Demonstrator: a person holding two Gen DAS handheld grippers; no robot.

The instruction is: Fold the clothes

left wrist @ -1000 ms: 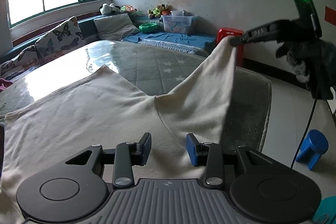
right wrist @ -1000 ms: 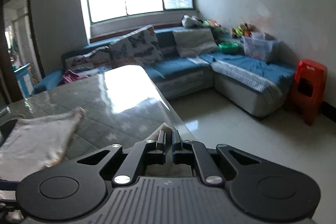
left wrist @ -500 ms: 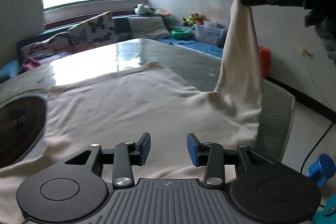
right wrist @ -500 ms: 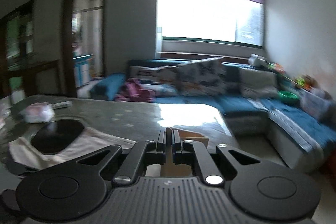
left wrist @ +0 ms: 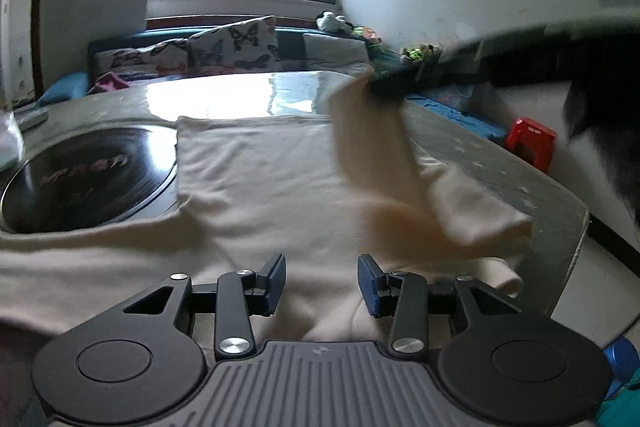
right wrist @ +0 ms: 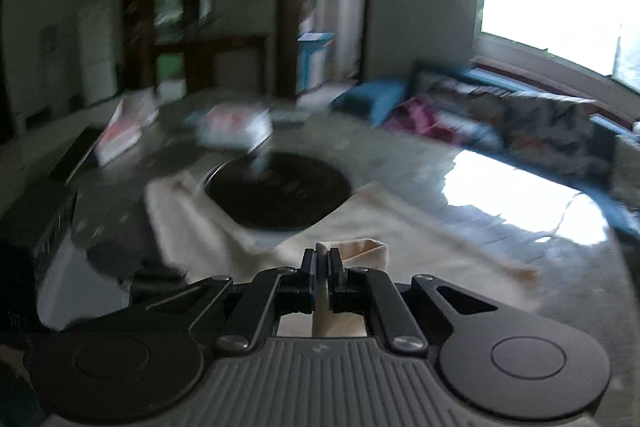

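Garment: a cream shirt (left wrist: 260, 187) lies spread flat just ahead of and under the left gripper, covering most of the near table; it lies flat so a fold can be laid over it
Sleeve: one cream sleeve (left wrist: 368, 147) rises from the cloth ahead and to the right of the left gripper's fingers, lifted clear of the body so that it can swing over it; its lower part is motion-blurred
Right gripper: the right gripper (right wrist: 321, 259) has its jaws pressed together on the sleeve's end, a thin edge of cloth standing between the pads and a small cuff poking out just beyond the tips; a corner pinch like this leaves the rest of the sleeve hanging free
Left gripper: the left gripper (left wrist: 322, 279) stands spread, with nothing between its blue pads, low over the near part of the shirt; I judge it waits there to pin or smooth the cloth while the other hand carries the sleeve across
Table: the grey starred table (left wrist: 500, 163) shows bare to the right of the left gripper, where the shirt's folded edge ends close to the table's rim
Dark disc: a round black disc (left wrist: 88, 175) set in the table lies ahead and left of the left gripper; the shirt's edge touches its rim
Step judged: sleeve fold in hand, not yet laid down
Risk judged: the free sleeve may twist or land bunched
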